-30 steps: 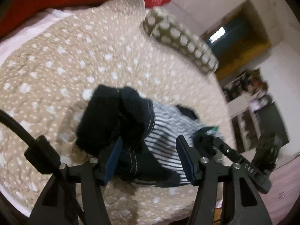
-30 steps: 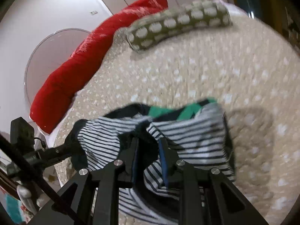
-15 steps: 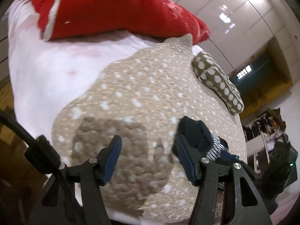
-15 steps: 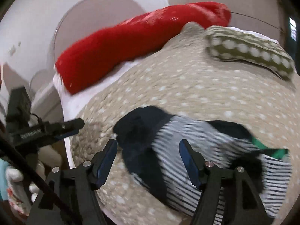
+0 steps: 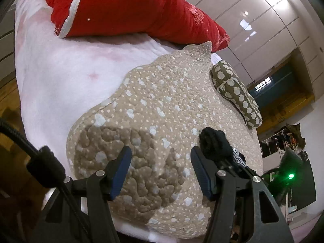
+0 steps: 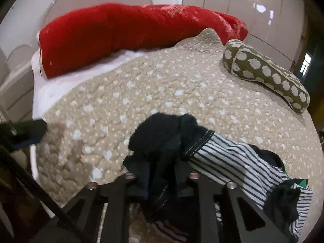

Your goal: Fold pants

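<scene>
The black cuff end of the striped pants (image 6: pixel 232 158) has been re-clamped by the right gripper (image 6: pixel 162 180); the left gripper (image 5: pixel 161 174), since released, is held wide open and empty at nine o'clock of them, so the fold remains unfinished.

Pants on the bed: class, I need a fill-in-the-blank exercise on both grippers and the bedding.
1. The right gripper is shut on the ___ pants.
2. The left gripper is ___, holding nothing.
3. The long pillow by the headboard is ___.
4. The olive bolster has pale ___.

Missing: striped; open; red; dots
</scene>
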Demonstrator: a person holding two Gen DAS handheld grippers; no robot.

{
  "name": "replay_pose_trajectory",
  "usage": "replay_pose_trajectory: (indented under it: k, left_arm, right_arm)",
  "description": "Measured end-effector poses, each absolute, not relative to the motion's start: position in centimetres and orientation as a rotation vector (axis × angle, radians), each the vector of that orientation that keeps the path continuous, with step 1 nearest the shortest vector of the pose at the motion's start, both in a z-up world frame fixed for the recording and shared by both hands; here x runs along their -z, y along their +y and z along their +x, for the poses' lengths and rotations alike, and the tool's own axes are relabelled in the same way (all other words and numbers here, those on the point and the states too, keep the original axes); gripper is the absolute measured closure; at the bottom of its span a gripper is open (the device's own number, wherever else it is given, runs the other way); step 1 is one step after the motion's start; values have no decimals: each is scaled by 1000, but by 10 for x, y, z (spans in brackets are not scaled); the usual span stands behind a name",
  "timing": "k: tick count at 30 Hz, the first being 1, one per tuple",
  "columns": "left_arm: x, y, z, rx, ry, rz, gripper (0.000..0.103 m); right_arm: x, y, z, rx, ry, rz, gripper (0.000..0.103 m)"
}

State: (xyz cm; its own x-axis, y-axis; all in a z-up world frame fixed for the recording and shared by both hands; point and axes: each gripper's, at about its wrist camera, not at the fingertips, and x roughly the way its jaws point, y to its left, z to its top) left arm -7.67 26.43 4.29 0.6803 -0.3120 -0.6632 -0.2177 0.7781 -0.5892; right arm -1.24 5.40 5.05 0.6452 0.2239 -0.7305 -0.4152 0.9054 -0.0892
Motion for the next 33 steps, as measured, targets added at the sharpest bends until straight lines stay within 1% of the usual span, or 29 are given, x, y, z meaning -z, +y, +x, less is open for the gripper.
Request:
replay_pose_trajectory:
  k: [6,11,14,17,19,21,22,24,29,31,33]
  left_arm:
    - [-58,243,-75,90,842,-662,43]
    - [-74,211,-69,141,853,-605,43]
    - [-82,186,-66,172,865,-561,43]
    - [-86,162,-63,200,881,-522,43]
    - [-87,147,-62,217,894,-500,43]
    - [-87,132,-60,227,908,-472,43]
    - [-86,126,-60,230,913,-462,43]
    - [-86,113,-58,241,925,-446,43]
    - [-90,70,-50,289,935,-369,43]
    - [-91,49,-46,320,931,-326,43]
    - [-88,27,-41,359,943,-295,43]
  right_arm:
    - [-83,11,-22,-406,743,-26,90]
    - [-110,-60,-33,-399,692,232,91]
    - [-114,-105,-42,-371,670,361,91]
    - [-106,-154,-53,-326,662,465,91]
    - [-97,-182,-62,-279,667,498,90]
    - [-85,-214,-71,-210,687,549,85]
    - [-79,-230,-77,-169,692,582,81]
    - [-79,-248,-87,-129,674,595,78]
    - [-121,-257,-105,-122,531,528,78]
    - [-133,-254,-106,-160,500,515,78]
    - [-136,-247,-100,-231,509,528,78]
